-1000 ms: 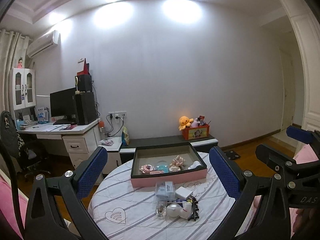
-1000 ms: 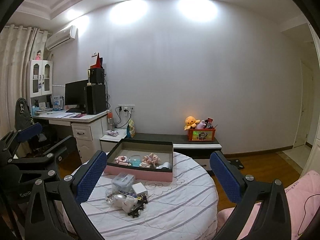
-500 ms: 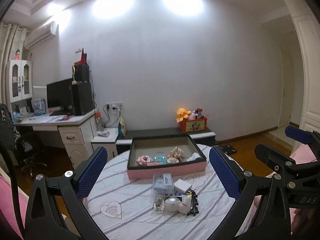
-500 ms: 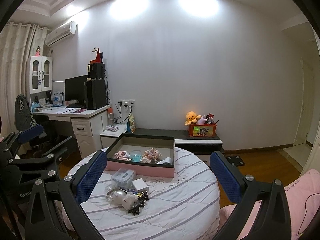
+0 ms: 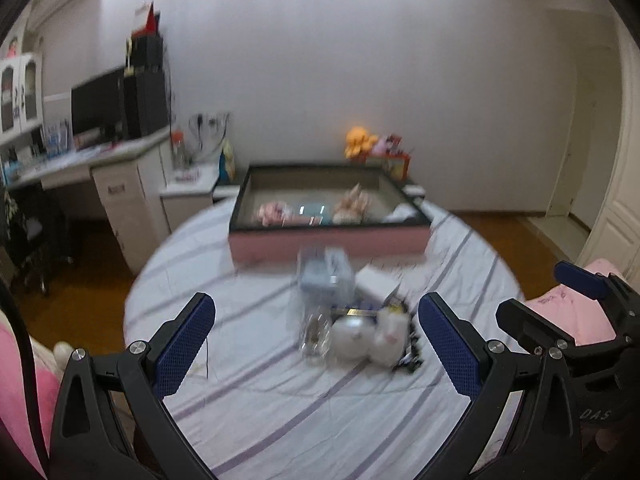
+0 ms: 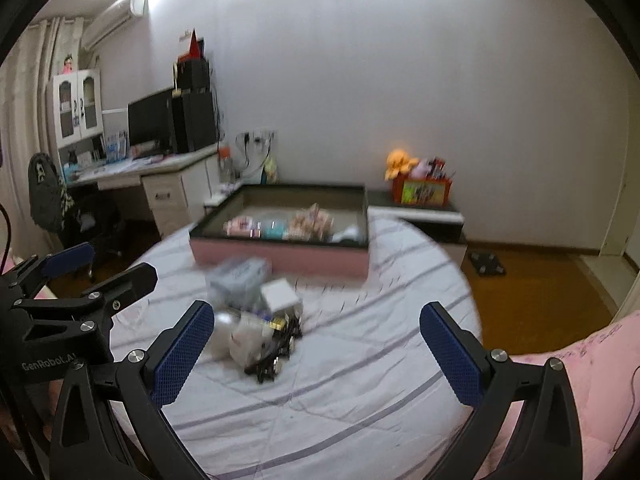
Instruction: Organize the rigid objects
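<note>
A blurred heap of small objects (image 5: 352,320) (image 6: 256,316) lies mid-table: a clear plastic box (image 5: 326,276), a white box (image 5: 378,282) (image 6: 280,294), round white items and a dark tangled piece (image 6: 276,354). Behind it stands a pink tray with a dark rim (image 5: 328,240) (image 6: 280,254) holding several small trinkets. My left gripper (image 5: 316,344) hangs open above the table's near side, the heap between its fingers in view. My right gripper (image 6: 316,346) is open too, right of the heap, with nothing held.
The round table (image 5: 260,392) (image 6: 360,380) has a striped white cloth. A desk with monitor (image 6: 152,120) stands left, a low cabinet with an orange toy box (image 6: 422,190) behind. Pink bedding (image 6: 580,380) lies at right. The other gripper shows at each view's side.
Both grippers have tipped down and come nearer the table; the heap and tray now loom larger and lower in view, with motion blur. Both stay open.
</note>
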`<state>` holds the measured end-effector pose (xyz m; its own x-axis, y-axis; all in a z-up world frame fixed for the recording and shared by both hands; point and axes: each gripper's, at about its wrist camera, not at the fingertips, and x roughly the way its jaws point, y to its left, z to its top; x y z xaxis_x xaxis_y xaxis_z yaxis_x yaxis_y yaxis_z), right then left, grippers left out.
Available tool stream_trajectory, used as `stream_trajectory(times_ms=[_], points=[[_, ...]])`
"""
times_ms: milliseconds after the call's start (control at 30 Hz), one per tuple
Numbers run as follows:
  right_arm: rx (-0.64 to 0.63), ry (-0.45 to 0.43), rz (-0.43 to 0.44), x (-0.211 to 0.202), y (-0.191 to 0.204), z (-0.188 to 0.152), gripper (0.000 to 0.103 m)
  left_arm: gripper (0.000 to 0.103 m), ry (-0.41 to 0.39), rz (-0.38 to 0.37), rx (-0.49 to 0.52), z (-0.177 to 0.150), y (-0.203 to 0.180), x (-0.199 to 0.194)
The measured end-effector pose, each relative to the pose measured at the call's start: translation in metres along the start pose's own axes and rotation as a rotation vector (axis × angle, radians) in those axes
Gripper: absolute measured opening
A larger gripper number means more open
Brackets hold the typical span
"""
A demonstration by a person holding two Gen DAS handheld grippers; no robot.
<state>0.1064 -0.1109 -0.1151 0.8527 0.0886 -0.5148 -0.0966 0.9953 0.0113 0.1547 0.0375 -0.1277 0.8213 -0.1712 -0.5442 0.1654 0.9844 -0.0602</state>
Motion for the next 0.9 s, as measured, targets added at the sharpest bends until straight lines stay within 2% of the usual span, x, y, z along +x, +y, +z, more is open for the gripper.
stream_trajectory(times_ms=[233,400,733,767,867,900], points=[[0.004,0.106,0.021,0.047,0.003,-0.019,0.103,0.103,0.119,0.021,-0.006,-0.022,0.016,0.045],[0.021,0.135,0.013,0.064,0.000,-0.024,0.103,0.103,0.196,0.011,-0.036,-0.030,0.026,0.074],[0.023,0.182,0.004,0.088,-0.005,-0.026,0.103,0.102,0.269,0.015,-0.074,-0.034,0.041,0.107],[0.022,0.185,0.000,0.090,-0.006,-0.026,0.103,0.100,0.278,0.016,-0.079,-0.033,0.042,0.111],[0.023,0.190,-0.002,0.094,-0.008,-0.026,0.103,0.088,0.299,-0.002,-0.063,-0.031,0.035,0.123],[0.025,0.194,-0.004,0.096,-0.010,-0.026,0.103,0.080,0.302,-0.010,-0.053,-0.030,0.032,0.126]])
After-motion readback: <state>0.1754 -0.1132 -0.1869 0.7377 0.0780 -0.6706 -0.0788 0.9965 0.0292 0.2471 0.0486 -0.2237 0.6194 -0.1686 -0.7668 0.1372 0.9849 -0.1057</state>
